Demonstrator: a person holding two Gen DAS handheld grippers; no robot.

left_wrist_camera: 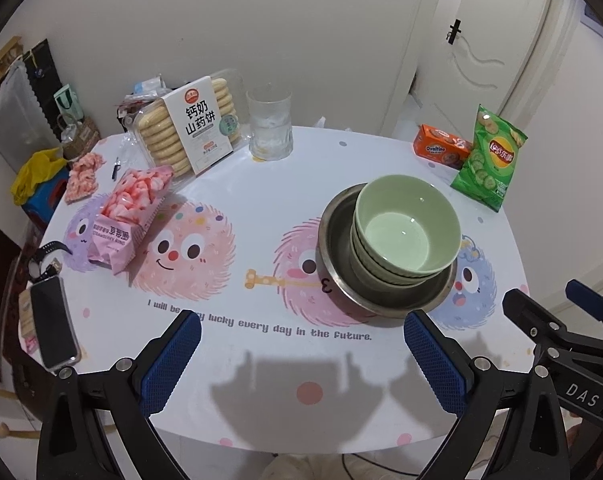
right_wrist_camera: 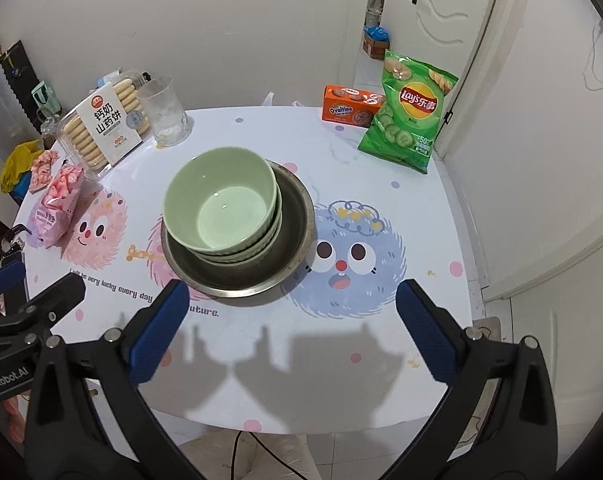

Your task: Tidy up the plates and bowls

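Observation:
A stack of pale green bowls (left_wrist_camera: 407,228) sits nested inside a steel plate (left_wrist_camera: 341,280) on the round patterned table (left_wrist_camera: 261,380). The same stack (right_wrist_camera: 221,204) and steel plate (right_wrist_camera: 293,216) show in the right wrist view. My left gripper (left_wrist_camera: 301,360) is open and empty, held above the table's near edge, to the near left of the plate. My right gripper (right_wrist_camera: 289,336) is open and empty, just in front of the plate. The right gripper's body also shows at the right of the left wrist view (left_wrist_camera: 561,340).
A biscuit box (left_wrist_camera: 189,128), a glass (left_wrist_camera: 270,124), a pink snack bag (left_wrist_camera: 129,216), an Ovaltine box (left_wrist_camera: 441,150) and a green crisps bag (left_wrist_camera: 489,160) stand around the table's far side. A phone (left_wrist_camera: 53,324) lies at the left edge.

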